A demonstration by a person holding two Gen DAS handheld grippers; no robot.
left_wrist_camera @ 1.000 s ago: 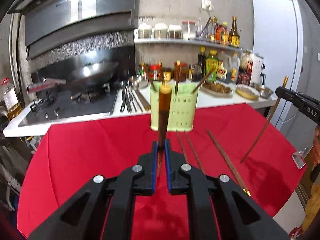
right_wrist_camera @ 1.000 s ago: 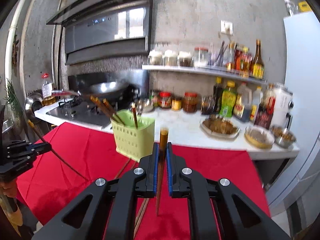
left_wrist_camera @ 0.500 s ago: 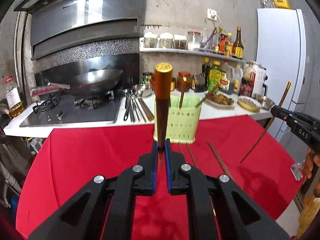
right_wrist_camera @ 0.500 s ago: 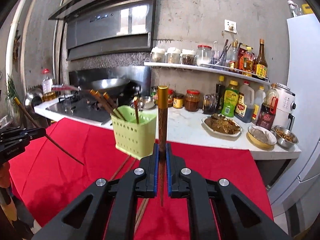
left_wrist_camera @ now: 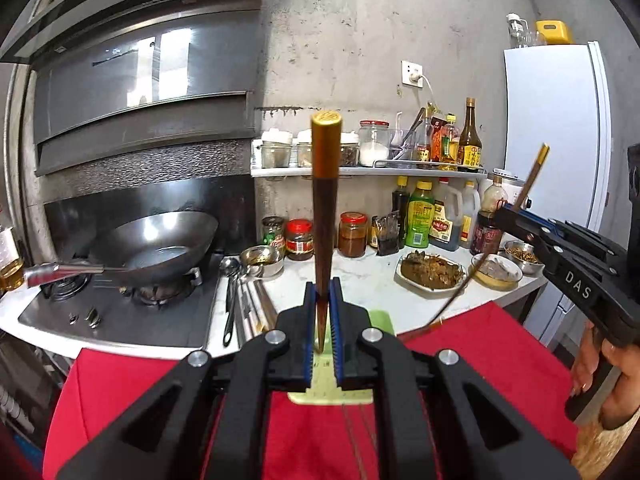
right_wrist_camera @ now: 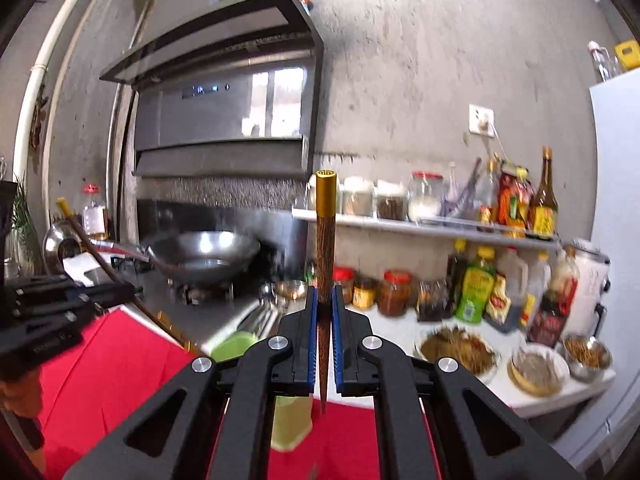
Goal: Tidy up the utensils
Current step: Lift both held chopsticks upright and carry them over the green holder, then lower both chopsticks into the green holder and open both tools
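Below both grippers, we see green utensil basket [left_wrist_camera: 335,380]; left gripper [left_wrist_camera: 323,312] and right gripper [right_wrist_camera: 324,320] each clench upright chopstick [left_wrist_camera: 325,216], tip down.

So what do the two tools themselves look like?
Both are matte black plastic: the left tool and right tool have angular linkage arms with triangular cut-outs, silver pivot bolts and blue ribbed pads. The right one's side reads "DAS" in white.
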